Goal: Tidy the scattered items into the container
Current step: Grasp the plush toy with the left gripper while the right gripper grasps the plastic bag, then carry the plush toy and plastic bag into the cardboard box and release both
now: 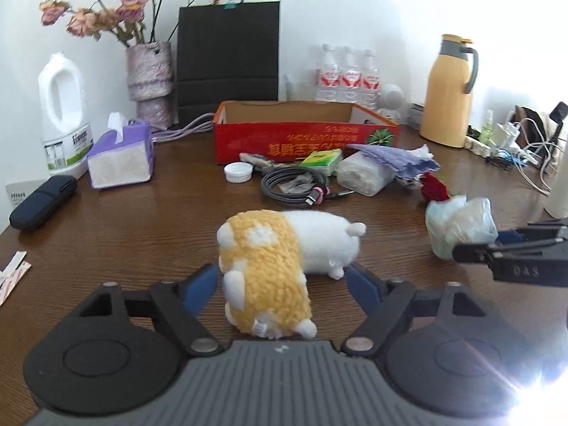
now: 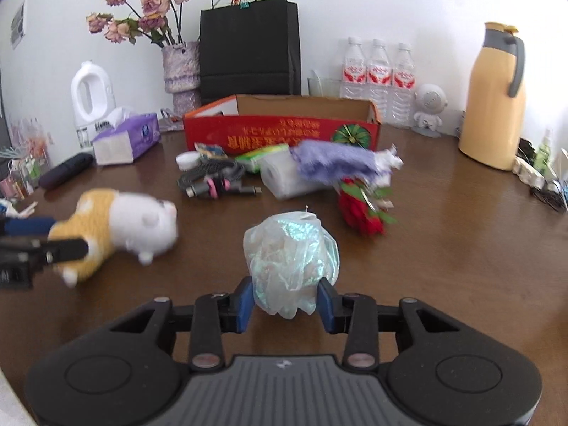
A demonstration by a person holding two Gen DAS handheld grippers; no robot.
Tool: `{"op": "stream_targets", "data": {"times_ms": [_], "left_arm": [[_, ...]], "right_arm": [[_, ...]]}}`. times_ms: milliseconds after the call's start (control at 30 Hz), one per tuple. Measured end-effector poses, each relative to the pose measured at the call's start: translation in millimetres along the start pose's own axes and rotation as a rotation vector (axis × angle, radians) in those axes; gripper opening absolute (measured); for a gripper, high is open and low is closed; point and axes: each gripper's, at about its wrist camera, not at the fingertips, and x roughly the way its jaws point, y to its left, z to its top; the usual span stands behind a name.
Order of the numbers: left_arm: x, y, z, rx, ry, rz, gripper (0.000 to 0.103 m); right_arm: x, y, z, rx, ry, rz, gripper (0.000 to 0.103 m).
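Observation:
A yellow and white plush toy (image 1: 277, 259) lies on the brown table between the fingers of my left gripper (image 1: 282, 285), which is open around it, pads close to its sides. It also shows in the right wrist view (image 2: 120, 227). My right gripper (image 2: 285, 300) is shut on a crumpled iridescent plastic bag (image 2: 291, 261), which also shows in the left wrist view (image 1: 459, 225). The red cardboard box (image 1: 305, 138) stands open at the back; it also shows in the right wrist view (image 2: 284, 129).
In front of the box lie a coiled cable (image 1: 294, 184), white cap (image 1: 238, 172), green packet (image 1: 321, 159), wrapped tissue roll (image 1: 365, 174), purple cloth (image 1: 394, 158) and red flower (image 2: 362, 209). Tissue box (image 1: 120, 158), dark case (image 1: 42, 202), thermos (image 1: 449, 90), bottles and vase stand around.

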Motion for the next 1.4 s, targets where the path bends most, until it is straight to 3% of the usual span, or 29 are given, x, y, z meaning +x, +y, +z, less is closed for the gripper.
{"op": "stream_targets", "data": {"times_ms": [133, 200, 267, 400, 533, 567, 667, 1000, 1400], "left_arm": [[12.7, -0.2, 3.9, 0.024, 0.055, -0.006, 0.083], [18.8, -0.2, 5.6, 0.032, 0.067, -0.013, 0.084], [26.8, 0.2, 7.7, 0.035, 0.081, -0.005, 0.09], [38.5, 5.6, 10.6, 0.011, 0.104, 0.0, 0.084], [44.0, 12.1, 11.2, -0.049, 0.113, 0.005, 0.056], [45.7, 12.3, 11.4, -0.054, 0.123, 0.006, 0.055], [47.1, 7.8, 10.3, -0.041, 0.132, 0.026, 0.053], [36.5, -19.9, 10.3, 0.023, 0.097, 0.071, 0.048], [15.6, -21.5, 33.8, -0.051, -0.015, 0.07, 0.047]], "right_arm": [[-8.4, -5.8, -9.3, 0.025, -0.021, -0.006, 0.049], [-6.0, -6.7, -7.3, 0.026, -0.035, -0.002, 0.069], [-0.7, -5.9, -3.5, 0.021, -0.045, -0.005, 0.08], [10.3, -6.3, 4.4, 0.014, -0.038, 0.022, 0.079], [17.5, -7.8, 12.1, 0.027, -0.047, 0.044, 0.078], [19.5, -8.4, 13.6, 0.033, -0.046, 0.051, 0.076], [26.3, -10.0, 16.8, 0.054, -0.026, 0.079, 0.05], [20.4, -19.3, 13.5, 0.118, -0.043, 0.105, 0.039], [-18.3, -35.6, 24.1, 0.169, -0.159, 0.078, 0.039]]}}
